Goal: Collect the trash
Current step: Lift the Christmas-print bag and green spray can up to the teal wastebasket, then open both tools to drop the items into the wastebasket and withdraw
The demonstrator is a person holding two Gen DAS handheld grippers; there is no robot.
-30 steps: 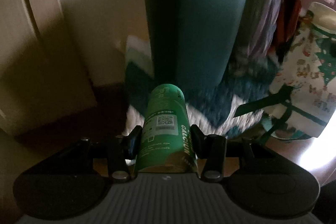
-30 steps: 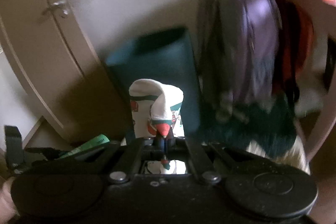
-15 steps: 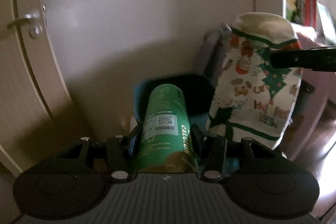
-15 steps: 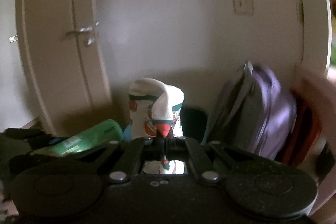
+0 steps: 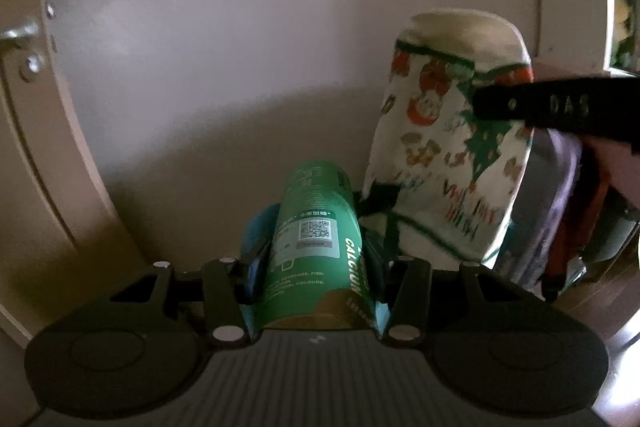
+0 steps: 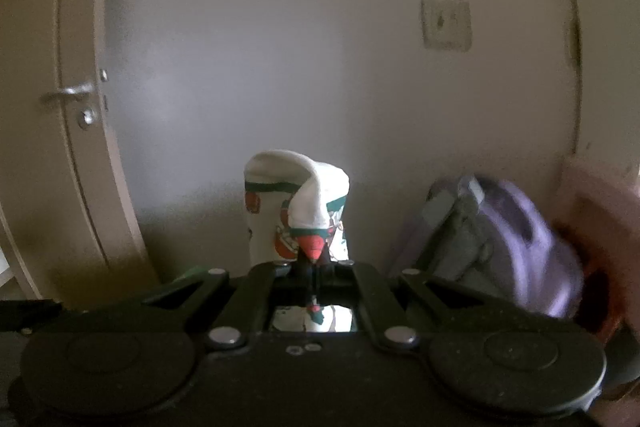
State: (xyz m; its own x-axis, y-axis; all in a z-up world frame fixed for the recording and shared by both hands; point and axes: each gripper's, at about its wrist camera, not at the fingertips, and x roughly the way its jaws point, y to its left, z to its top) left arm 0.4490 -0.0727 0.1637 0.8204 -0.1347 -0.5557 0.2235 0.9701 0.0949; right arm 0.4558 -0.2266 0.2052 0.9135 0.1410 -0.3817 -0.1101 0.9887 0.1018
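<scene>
both wrist views face wall [image 5: 240, 47], sharing light switch [image 6: 446, 23]

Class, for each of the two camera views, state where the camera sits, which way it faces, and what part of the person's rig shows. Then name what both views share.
Left wrist: sits on the left gripper, facing the wall; its fingers clamp a green can, and the right gripper's finger crosses at right.
Right wrist: sits on the right gripper, facing the same wall; its fingers pinch a Christmas-print bag.
Shared: the Christmas-print bag, door handle, wall switch and purple backpack.
</scene>
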